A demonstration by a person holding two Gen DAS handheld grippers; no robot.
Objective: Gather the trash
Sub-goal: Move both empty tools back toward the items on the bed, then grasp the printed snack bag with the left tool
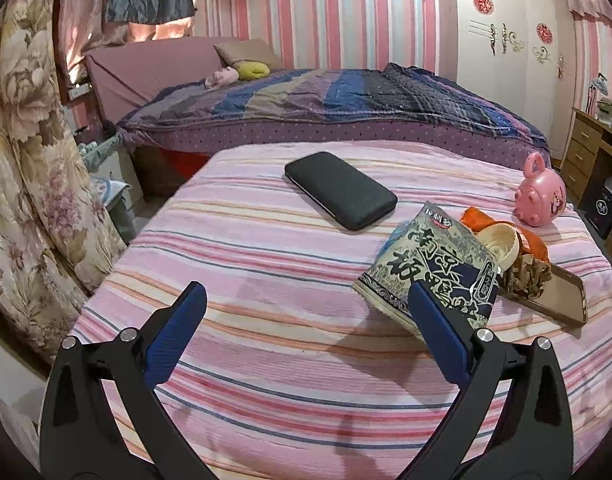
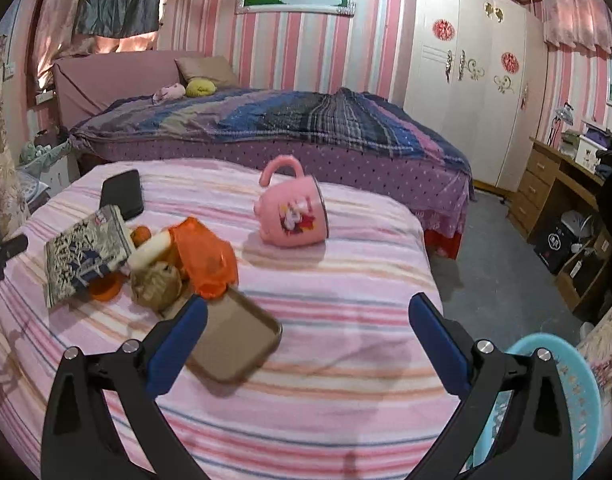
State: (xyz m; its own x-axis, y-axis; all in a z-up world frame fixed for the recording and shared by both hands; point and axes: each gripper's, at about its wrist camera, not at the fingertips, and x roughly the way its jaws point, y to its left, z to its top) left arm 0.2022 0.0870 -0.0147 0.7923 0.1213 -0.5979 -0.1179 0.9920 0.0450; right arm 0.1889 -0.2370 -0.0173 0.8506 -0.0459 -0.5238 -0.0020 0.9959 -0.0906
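Nearest the lens, the left gripper (image 1: 306,312) is standing wide apart and empty above the striped cloth (image 1: 266,360); its right-hand blue pad (image 1: 439,334) is overlapping the lower corner of the printed wrapper (image 1: 429,268), though the view cannot settle whether the two are touching. The right gripper (image 2: 307,322) is likewise spread wide and holding nothing, with its left-hand pad (image 2: 178,344) lying over the near edge of the brown-cased phone (image 2: 236,340). Low at the right of the right wrist view, a light-blue basket (image 2: 577,392) is sitting beside the covered surface, plausibly the receptacle for the refuse.

The step in hand is judged to be the approach: nothing is gripped, and the trash is lying together in one heap between the two tools. That heap comprises the printed wrapper, a crumpled brown wad (image 2: 156,284), a cream lid-like piece (image 1: 497,242) and an orange crinkled bag (image 2: 204,258), all touching or overlapping; what lies beneath the wrapper is too blurred to name. The next move is calling for closing on one light piece without catching the phone, on which part of the heap is resting.

Farther off, a black phone (image 1: 339,190) is lying flat and apart from the heap, and a pink piggy mug (image 2: 294,214) is lying on its side; neither is likely trash. Beyond, a bed with a striped quilt (image 1: 325,100) is filling the background.
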